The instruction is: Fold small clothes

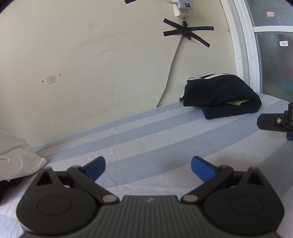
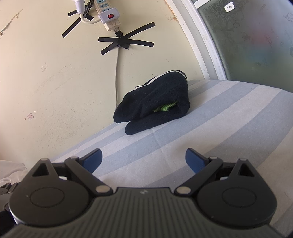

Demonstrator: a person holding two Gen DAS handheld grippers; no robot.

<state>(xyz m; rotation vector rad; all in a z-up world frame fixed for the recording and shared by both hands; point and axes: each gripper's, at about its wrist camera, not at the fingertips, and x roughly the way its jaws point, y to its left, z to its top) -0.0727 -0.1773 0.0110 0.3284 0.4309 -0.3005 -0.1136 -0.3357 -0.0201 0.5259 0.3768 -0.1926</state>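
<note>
A folded dark navy garment [image 1: 221,97] with a white stripe and a bit of green knit showing inside lies on the striped bed sheet [image 1: 146,139] near the wall. It also shows in the right wrist view [image 2: 155,102]. My left gripper [image 1: 148,167] is open and empty, low over the sheet, well short of the garment. My right gripper [image 2: 143,160] is open and empty, also short of the garment. Part of the right gripper shows at the right edge of the left wrist view [image 1: 274,121].
A cream wall [image 1: 91,64] runs along the bed's far side, with a taped power strip [image 2: 108,16] and a cable [image 2: 116,76] hanging down behind the bed. A white pillow [image 1: 16,155] lies at left. A window frame [image 2: 207,45] stands at right.
</note>
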